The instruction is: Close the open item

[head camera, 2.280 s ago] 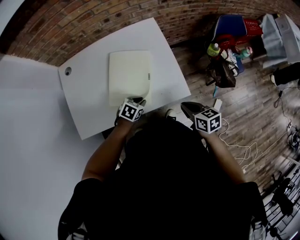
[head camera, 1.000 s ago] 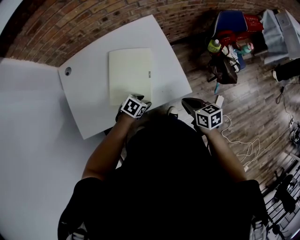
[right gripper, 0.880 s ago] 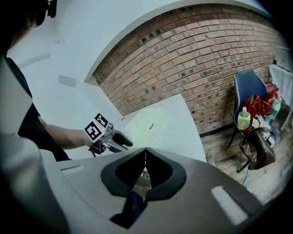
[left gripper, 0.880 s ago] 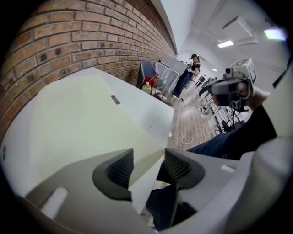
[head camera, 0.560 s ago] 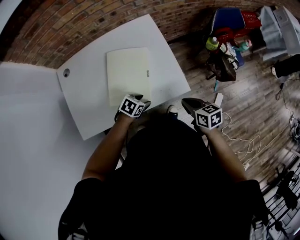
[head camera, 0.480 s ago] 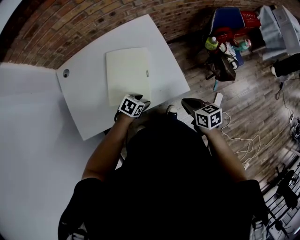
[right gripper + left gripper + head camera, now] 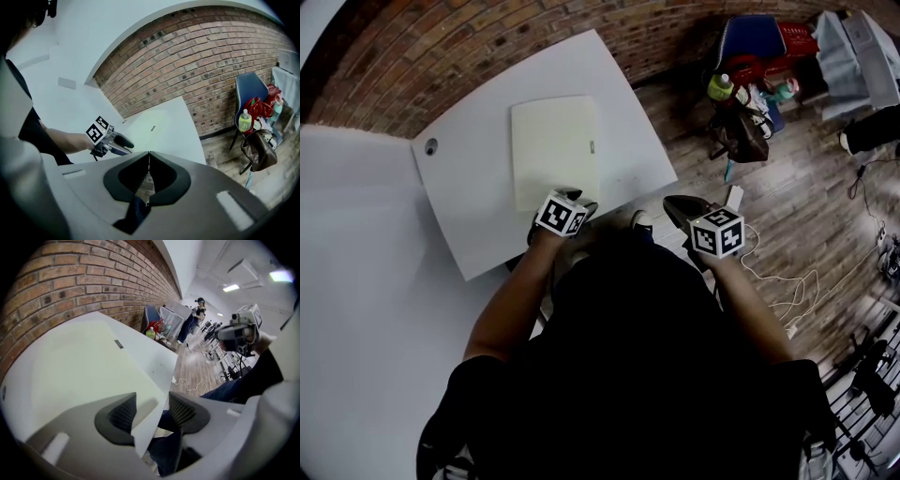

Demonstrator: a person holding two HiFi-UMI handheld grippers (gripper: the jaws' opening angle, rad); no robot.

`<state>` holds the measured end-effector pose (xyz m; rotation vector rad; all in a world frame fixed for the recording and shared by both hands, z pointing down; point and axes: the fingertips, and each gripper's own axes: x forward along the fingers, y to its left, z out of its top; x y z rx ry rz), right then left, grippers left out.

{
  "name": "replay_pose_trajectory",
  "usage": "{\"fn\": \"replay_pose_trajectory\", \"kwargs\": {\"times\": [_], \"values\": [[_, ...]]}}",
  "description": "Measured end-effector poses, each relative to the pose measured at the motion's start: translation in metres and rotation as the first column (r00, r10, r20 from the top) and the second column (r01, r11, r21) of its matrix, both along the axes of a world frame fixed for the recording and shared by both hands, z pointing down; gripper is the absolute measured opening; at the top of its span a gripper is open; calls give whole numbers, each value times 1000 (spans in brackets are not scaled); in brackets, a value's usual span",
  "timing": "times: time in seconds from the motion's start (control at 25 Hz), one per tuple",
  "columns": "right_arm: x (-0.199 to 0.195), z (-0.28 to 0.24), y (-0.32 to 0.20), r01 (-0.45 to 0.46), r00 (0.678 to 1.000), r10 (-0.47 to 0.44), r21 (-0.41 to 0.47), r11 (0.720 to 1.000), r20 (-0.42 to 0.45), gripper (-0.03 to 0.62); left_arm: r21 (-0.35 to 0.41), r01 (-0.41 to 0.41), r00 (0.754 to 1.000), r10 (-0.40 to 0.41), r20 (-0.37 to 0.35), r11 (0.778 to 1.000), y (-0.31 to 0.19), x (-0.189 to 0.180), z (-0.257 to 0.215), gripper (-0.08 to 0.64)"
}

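A white bench stands with one side along a brick wall. A pale cream case lies flat and closed on it, its far edge near the wall. A small round grommet sits in the bench corner just beside the wall

place: open studio-style workroom | red brick wall is backing white rectangular table | white cable is trailing over wooden plank floor | rectangular ceiling light is glowing

cream folder now flatter, fully shut
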<state>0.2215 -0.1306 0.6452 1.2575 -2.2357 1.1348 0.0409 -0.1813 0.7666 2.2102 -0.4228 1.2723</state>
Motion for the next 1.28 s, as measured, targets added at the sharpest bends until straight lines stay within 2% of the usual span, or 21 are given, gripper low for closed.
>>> {"fn": "replay_pose_trajectory", "kwargs": {"times": [0.16, 0.28, 0.4, 0.76, 0.96, 1.28], "values": [[0, -2, 0, 4, 1000, -4, 7, 1000, 0, 5, 39, 26, 1000, -25, -14, 999, -5, -3, -6, 216], [0, -4, 0, 11, 1000, -11, 7, 1000, -8, 5, 103, 74, 996, -68, -59, 992, -17, -5, -18, 216], [0, -8, -3, 14, 1000, -14, 14, 1000, -13, 5, 122, 89, 992, -77, -98, 989, -21, -5, -26, 213], [-4, -27, -25, 55, 998, -52, 69, 996, -44, 5, 175, 139, 986, -120, -115, 975, -22, -27, -48, 131], [-10, -45, -36, 65, 997, -59, 132, 989, -45, 5, 183, 175, 980, -153, -128, 967, -16, -44, -57, 43], [-24, -61, -52, 104, 994, -98, 178, 979, -43, 5, 206, 244, 961, -208, -180, 948, -12, -67, -78, 4]]}}
